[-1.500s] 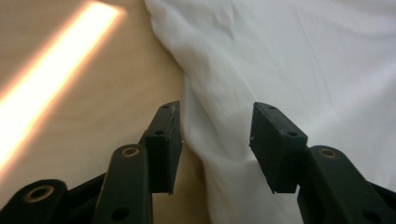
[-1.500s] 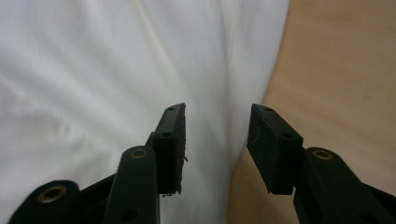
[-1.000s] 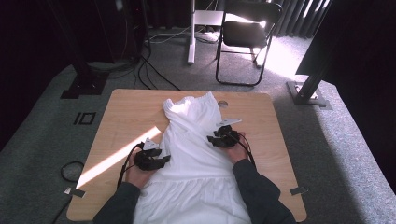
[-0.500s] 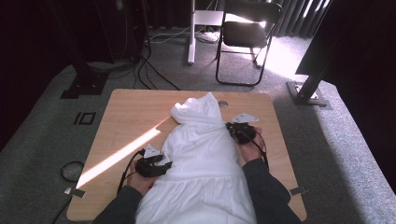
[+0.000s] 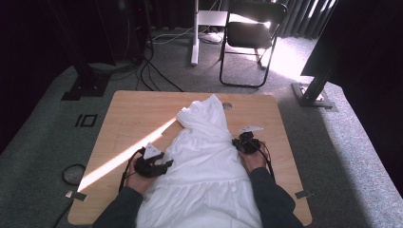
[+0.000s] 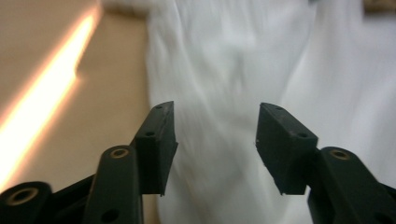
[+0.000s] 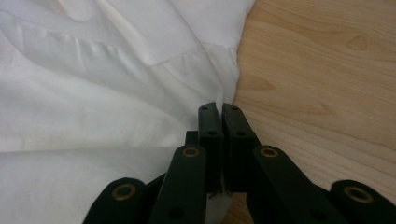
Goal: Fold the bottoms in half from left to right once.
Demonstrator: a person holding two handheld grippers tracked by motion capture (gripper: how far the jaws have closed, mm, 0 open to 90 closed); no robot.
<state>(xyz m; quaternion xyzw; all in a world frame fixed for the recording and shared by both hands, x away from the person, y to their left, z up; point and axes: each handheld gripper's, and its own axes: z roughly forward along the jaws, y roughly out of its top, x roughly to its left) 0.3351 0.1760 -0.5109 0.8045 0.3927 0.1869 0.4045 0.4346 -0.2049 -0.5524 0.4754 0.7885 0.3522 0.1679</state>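
Two-sided job, by the look of it. High view: saw white dress [image 5: 204,156] laid lengthwise on table [image 5: 133,114], bodice toward far edge, skirt hanging off near edge btwn the forearms. Found left gripper [image 5: 165,164] at dress's left edge, approx mid-length, tips aimed across at the cloth. Found right gripper [image 5: 237,141] at opposite edge, a bit farther up the table, touching the cloth. Left gripper view: blurred, but showed jaws apart w/ nothing pinched by left gripper [image 6: 212,126]. Showed dress [image 6: 233,56] straight ahead and under the tips, its edge just beside one jaw, bare table [image 6: 56,116] beyond. Right gripper view: showed right gripper [image 7: 219,109] clamped tight on a thin fold of dress's [image 7: 93,93] side edge, wood of table [image 7: 317,70] on the other side. Judged dress's long axis as near-to-far, so next pull prob. sideways, away from centre line. Reckoned right side already held, left yet to close on the edge by its tips.
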